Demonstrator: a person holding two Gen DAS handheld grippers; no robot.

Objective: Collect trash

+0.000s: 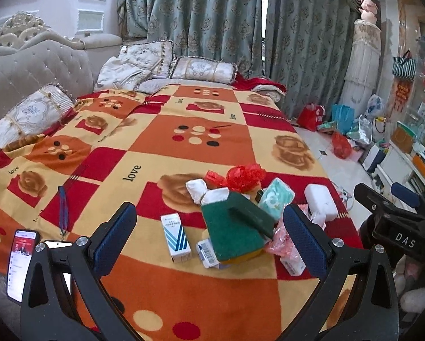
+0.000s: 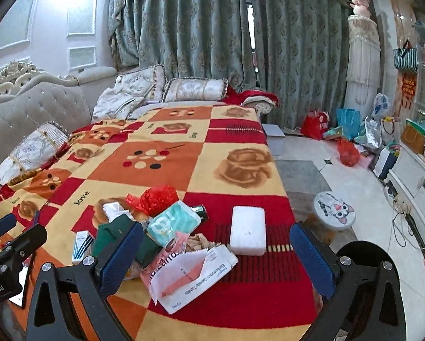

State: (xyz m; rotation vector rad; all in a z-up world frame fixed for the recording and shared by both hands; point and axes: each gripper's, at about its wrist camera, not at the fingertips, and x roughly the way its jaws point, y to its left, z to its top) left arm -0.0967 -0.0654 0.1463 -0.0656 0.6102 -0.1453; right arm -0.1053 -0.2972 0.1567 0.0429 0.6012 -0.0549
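1. The left gripper (image 1: 209,234) hangs over the near end of the bed with its fingers spread wide; nothing sits between them and the blue pads touch nothing.
2. The right gripper (image 2: 216,251) is likewise wide open and empty, low over the blanket (image 2: 241,307), near the bed's right edge.
3. The trash lies in a loose heap on the blanket ahead of both grippers: a green scouring pad (image 1: 235,227), a small white box with blue stripes (image 1: 176,237) just left of it, a crumpled red plastic bag (image 1: 245,176) at the far side, and a teal tissue pack (image 1: 276,197) to the right.
4. A white foam block (image 2: 248,230) sits apart from the heap, to its right, on a red square.
5. Nearest the right gripper is a torn white paper packet (image 2: 195,278) overlapping a pink wrapper (image 2: 167,255).
6. A phone (image 1: 22,264) with a lit screen lies at the near left edge of the bed.
7. Beyond the heap the blanket runs bare up to the pillows (image 1: 204,69).
8. Right of the bed, open tiled floor (image 2: 363,199) holds a round cat-face stool (image 2: 335,208); bags crowd the far right corner.
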